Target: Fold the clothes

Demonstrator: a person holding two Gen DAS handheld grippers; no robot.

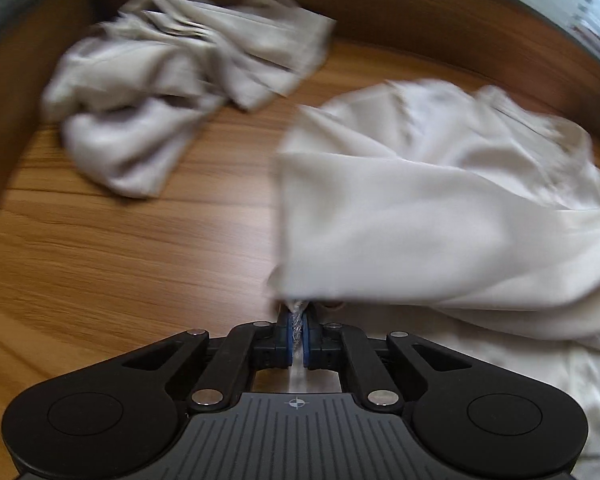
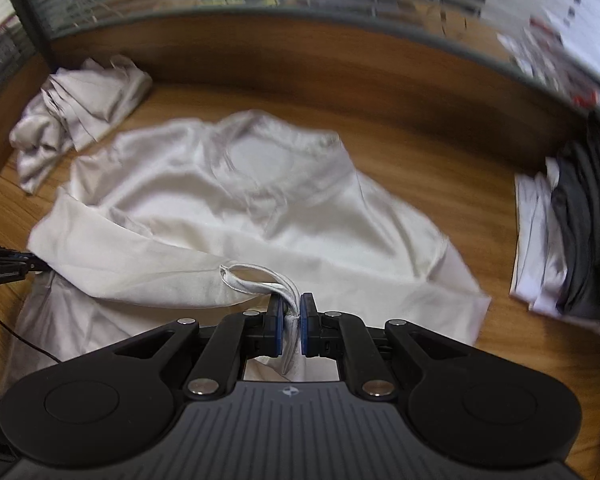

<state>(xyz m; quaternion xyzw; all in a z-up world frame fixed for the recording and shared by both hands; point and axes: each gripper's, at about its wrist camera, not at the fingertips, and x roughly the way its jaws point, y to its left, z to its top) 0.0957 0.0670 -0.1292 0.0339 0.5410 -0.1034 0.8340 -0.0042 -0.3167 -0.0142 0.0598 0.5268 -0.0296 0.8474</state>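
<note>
The wooden bench (image 2: 400,168) fills most of both views, with a raised wooden back wall along its far edge. Spread over the middle of it lies the cream shirt (image 2: 260,216), front up, its round neckline toward the back wall and its hem toward the cameras; one long sleeve is folded across the body so that its cuff (image 2: 256,280) ends near the lower middle of the shirt. At the far left corner of the bench, apart from the shirt, sits a crumpled pale garment (image 1: 168,92), bunched and creased. Along the right edge of the bench lies a stack of folded clothes (image 2: 568,236), white pieces below and a dark grey one on top, well apart from the shirt. From the right wrist camera, the right claw (image 2: 293,312) is clenched on the open cuff of the folded sleeve, the white fabric pinched between its blue pads (image 2: 277,328) and lifted a little off the shirt's body. From the left wrist camera, the left claw (image 1: 297,320) is clenched on a thin bit of the shirt's fabric at its left side, where the folded part of the sleeve hangs just above the pads; the picture is blurred there, so which seam or edge it grips cannot be told. The left claw's tip also shows at the left rim of the right wrist view, touching the shirt's edge.
</note>
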